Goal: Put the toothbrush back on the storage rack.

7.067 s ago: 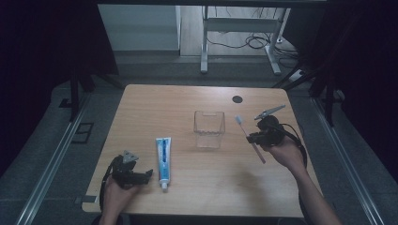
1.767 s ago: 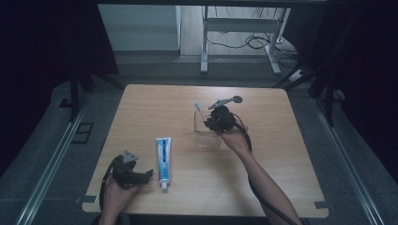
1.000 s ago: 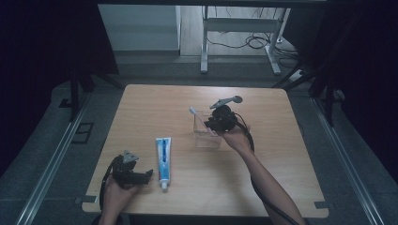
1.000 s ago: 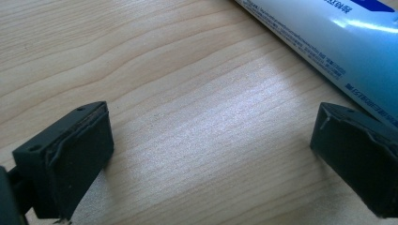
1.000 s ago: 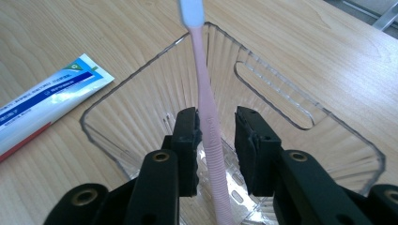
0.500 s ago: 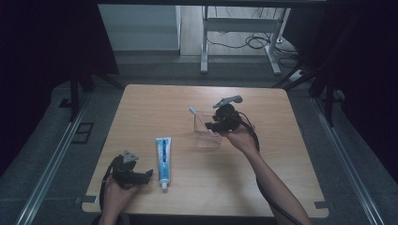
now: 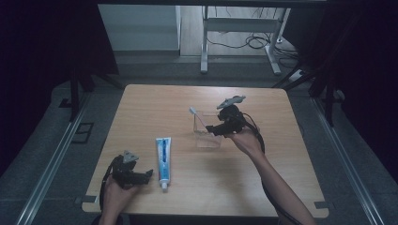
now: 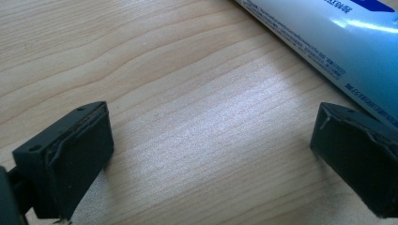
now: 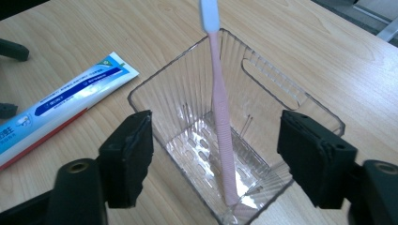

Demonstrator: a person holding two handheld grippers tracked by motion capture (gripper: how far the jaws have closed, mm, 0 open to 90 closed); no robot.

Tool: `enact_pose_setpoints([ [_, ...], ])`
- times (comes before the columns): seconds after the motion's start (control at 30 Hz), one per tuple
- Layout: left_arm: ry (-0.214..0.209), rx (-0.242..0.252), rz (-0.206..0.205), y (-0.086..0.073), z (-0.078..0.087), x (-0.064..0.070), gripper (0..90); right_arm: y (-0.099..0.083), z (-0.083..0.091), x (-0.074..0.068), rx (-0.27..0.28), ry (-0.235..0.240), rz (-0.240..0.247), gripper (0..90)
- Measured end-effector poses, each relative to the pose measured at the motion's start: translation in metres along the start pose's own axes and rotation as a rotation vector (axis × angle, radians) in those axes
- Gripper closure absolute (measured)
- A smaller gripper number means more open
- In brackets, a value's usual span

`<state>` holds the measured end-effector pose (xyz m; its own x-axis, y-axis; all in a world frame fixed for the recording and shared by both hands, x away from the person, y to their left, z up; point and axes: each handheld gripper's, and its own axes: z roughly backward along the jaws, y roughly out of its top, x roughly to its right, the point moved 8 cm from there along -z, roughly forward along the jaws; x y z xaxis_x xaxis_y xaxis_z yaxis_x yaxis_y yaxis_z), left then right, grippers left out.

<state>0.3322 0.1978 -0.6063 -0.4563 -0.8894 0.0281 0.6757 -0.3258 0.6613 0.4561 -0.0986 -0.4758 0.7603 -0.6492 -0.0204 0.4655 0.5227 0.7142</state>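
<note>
A clear plastic bin (image 7: pixel 206 131) (image 9: pixel 281 96) stands mid-table. A pink toothbrush (image 9: pixel 219 112) with a white head (image 7: pixel 193 111) leans inside it, head up over the far rim. My right gripper (image 7: pixel 217 130) (image 9: pixel 213 154) hovers open just above the bin's near side, holding nothing. A blue and white toothpaste tube (image 7: pixel 163 156) (image 8: pixel 328 37) (image 9: pixel 61 105) lies flat on the wood to the bin's left. My left gripper (image 7: pixel 141 176) (image 8: pixel 216 154) rests open on the table beside the tube, its jaws wide apart over bare wood.
The wooden table (image 7: pixel 141 112) has a small dark round mark near its far right corner. Beyond the table's far edge stand a metal desk frame (image 7: pixel 244 28) and cables on the floor. Rails run along both sides.
The right gripper carried the toothbrush from the table's right side to the bin, set it inside, opened, and has drawn back slightly toward the right. The left gripper stayed still.
</note>
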Motion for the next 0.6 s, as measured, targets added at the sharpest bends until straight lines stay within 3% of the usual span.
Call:
enact_pose_setpoints([
  [0.17, 0.000, 0.000, 0.000, 0.000, 0.000, 0.000, 0.0, -0.003, 0.005, 0.001, 0.002, -0.021, 0.018, 18.1],
  [0.47, 0.000, 0.000, 0.000, 0.000, 0.000, 0.000, 0.0, -0.008, 0.017, 0.002, 0.032, -0.032, 0.034, 12.6],
  [0.6, 0.000, 0.000, 0.000, 0.000, 0.000, 0.000, 0.0, -0.014, 0.019, 0.002, 0.021, -0.035, 0.039, 8.6],
])
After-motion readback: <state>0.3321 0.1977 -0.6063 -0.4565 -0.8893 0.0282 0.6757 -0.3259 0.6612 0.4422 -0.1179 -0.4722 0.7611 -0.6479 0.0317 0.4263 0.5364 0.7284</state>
